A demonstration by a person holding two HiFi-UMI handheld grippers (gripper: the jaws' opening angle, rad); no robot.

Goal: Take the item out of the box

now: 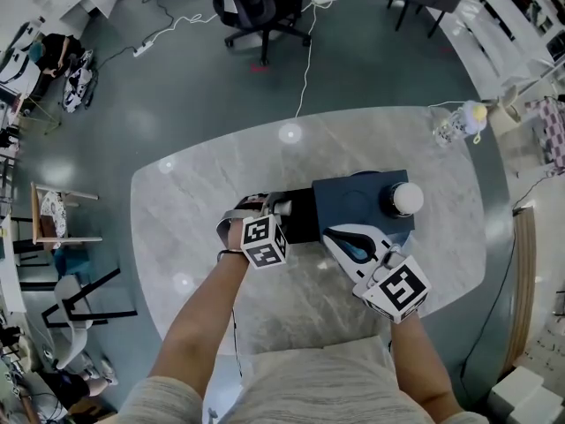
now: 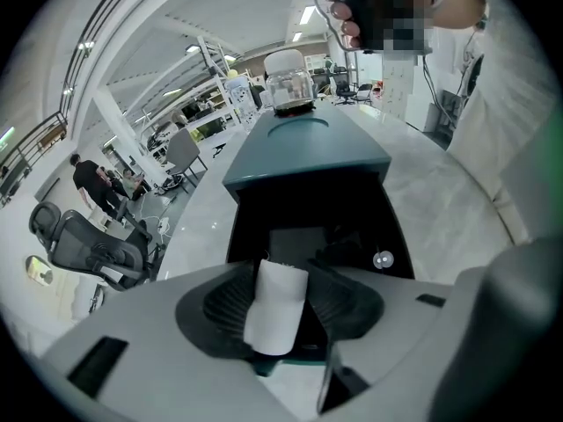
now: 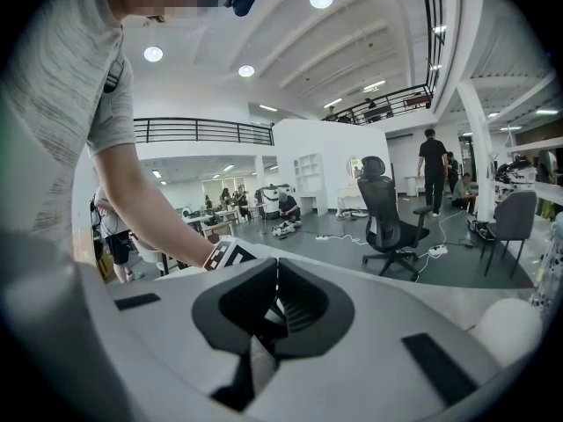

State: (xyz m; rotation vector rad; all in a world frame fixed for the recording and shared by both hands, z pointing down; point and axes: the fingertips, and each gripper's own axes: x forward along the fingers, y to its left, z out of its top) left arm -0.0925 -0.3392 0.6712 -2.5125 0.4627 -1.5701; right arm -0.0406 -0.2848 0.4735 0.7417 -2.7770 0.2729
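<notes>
Left gripper point(image 2: 281, 278) clamps a small white cylinder point(image 2: 274, 310) at nine o'clock of the open dark teal box point(image 2: 303, 152); right gripper point(image 3: 275, 293) has jaws together

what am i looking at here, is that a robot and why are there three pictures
No robot: a person holds a hand-held gripper in each hand. The top-down picture comes from a camera on the person's head; the other two from cameras riding on the hand-held grippers. On the marble table lies a dark teal box, open at one end, a white-lidded jar on top. The left hand-held gripper grips a white roll at the box's opening. The right hand-held gripper is shut and empty.
</notes>
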